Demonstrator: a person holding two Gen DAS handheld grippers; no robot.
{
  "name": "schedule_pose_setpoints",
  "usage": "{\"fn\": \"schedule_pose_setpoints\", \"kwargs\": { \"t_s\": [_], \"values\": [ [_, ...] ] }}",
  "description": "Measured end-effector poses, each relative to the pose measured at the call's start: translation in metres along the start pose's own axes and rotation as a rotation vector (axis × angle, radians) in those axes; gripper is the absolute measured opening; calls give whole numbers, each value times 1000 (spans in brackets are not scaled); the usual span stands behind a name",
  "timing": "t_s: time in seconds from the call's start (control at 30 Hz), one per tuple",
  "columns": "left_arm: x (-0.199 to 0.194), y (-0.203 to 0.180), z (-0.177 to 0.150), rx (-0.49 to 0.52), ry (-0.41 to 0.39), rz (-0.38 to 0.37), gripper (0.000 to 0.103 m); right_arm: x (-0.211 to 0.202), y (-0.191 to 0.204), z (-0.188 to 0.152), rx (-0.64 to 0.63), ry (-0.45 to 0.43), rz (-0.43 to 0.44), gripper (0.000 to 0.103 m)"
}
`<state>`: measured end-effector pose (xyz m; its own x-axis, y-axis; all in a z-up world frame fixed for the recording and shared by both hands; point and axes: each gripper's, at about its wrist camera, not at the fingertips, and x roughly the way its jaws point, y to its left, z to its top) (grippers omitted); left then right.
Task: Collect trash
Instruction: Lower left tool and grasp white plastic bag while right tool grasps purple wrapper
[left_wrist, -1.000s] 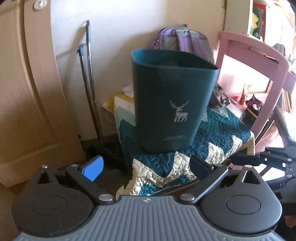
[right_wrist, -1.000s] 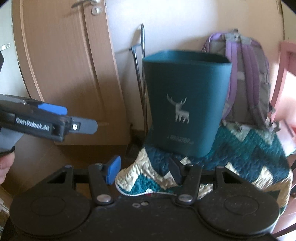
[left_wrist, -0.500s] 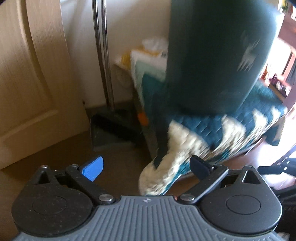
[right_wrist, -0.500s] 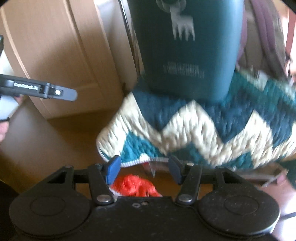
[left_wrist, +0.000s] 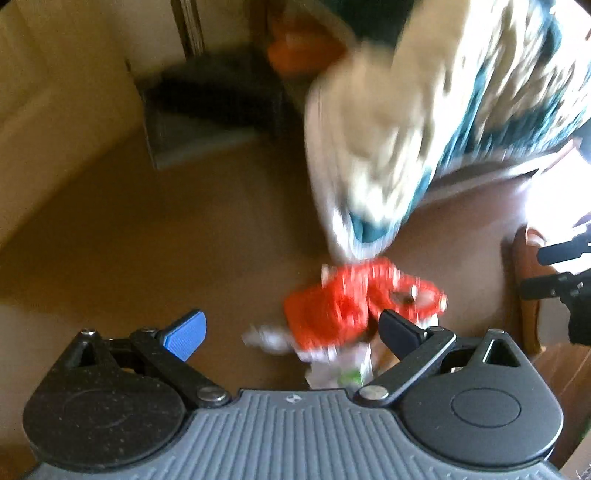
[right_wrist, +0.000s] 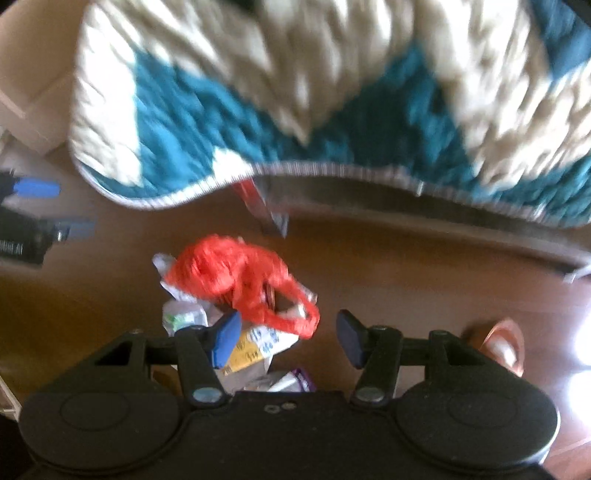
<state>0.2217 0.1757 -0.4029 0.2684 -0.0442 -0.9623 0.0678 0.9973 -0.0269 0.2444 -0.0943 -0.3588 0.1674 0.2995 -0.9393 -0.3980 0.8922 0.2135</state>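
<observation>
Two grippers point steeply down at one small heap of trash on the brown floor (left_wrist: 155, 236), just in front of the drooping edge of the teal-and-cream quilt (right_wrist: 280, 110). Furthest left, the left gripper (left_wrist: 291, 330) has its fingers well apart and empty; the red plastic bag (left_wrist: 354, 299) lies ahead of it and off to its right side, almost touching the dark right-hand finger (left_wrist: 397, 330), with crumpled white paper (left_wrist: 269, 338) in the open gap. Further right, the right gripper (right_wrist: 286, 338) also has its fingers spread with nothing between them; for it the bag (right_wrist: 236, 280) sits ahead and toward its left, and the bag's loop handle trails to the near right, into the gap. A yellow-and-white carton (right_wrist: 255, 349) lies under the blue finger (right_wrist: 226, 341). The bag's long axis seems to run left-far to right-near. I'd judge the right gripper better placed, with the handle nearly between its fingers.
</observation>
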Motion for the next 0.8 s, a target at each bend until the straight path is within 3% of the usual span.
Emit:
{"fn": "schedule_pose_setpoints", "kwargs": {
  "t_s": [0.33,0.6,0.77,0.8],
  "values": [
    [102,-15,-50,-38,242,-103,101,102,-2,-37,107,281,52,56],
    [153,-27,-67,-111,329,-174,100,158,-1,-61,218,454,59,56],
    [168,-25,-70,-142,349,-179,99,184,-4,-65,306,502,57,56],
    [170,-24,-71,-155,351,-184,94,187,-4,-65,320,506,59,55]
  ]
}}
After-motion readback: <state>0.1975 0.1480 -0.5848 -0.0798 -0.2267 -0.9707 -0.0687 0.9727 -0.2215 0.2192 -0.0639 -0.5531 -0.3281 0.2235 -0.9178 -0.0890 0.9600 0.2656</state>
